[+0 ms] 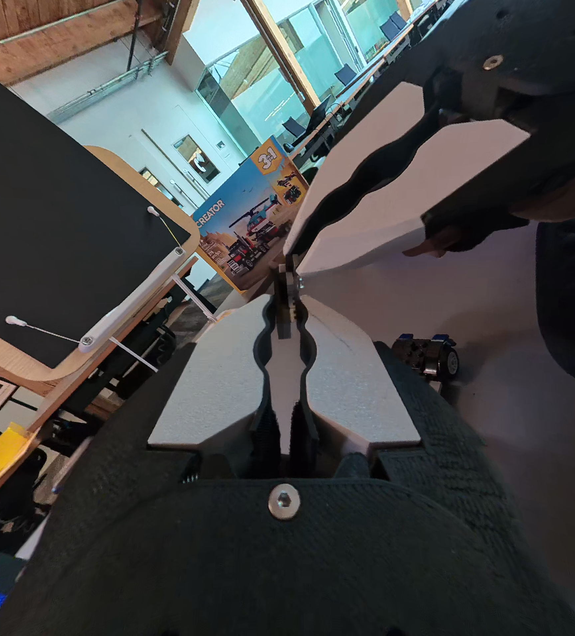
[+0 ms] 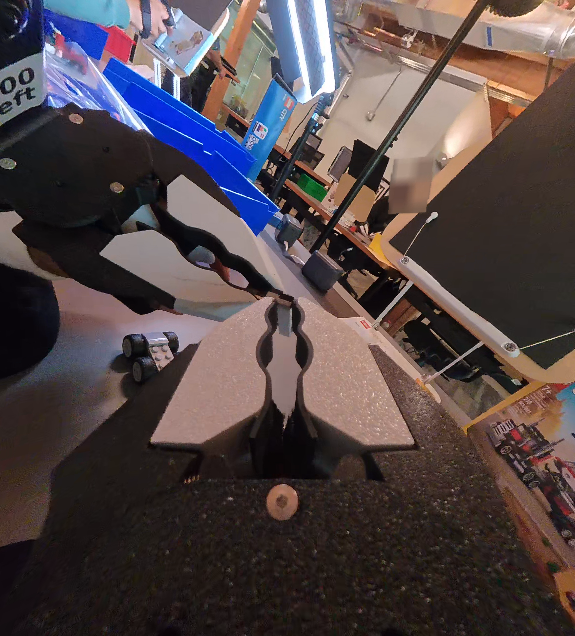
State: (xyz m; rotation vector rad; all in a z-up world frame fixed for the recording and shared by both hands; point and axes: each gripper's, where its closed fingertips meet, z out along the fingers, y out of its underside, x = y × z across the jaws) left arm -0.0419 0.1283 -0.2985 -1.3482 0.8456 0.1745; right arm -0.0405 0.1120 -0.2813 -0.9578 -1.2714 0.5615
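Observation:
In the left wrist view my left gripper (image 1: 286,304) is shut on a small assembly of dark and grey bricks (image 1: 284,309), held above the grey table (image 1: 416,309). My right gripper (image 1: 291,258) comes in from the upper right and is shut on the far end of the same assembly. In the right wrist view my right gripper (image 2: 284,304) clamps the grey brick (image 2: 284,321) of that assembly. The left gripper (image 2: 268,294) meets it tip to tip from the upper left, on the dark end piece (image 2: 283,298).
A small wheeled brick chassis (image 1: 427,358) lies on the table below the grippers; it also shows in the right wrist view (image 2: 151,351). A toy set box (image 1: 248,227) stands at the table edge. Blue bins (image 2: 193,127) and two dark small boxes (image 2: 322,270) sit farther off. A black panel (image 2: 520,223) hangs close by.

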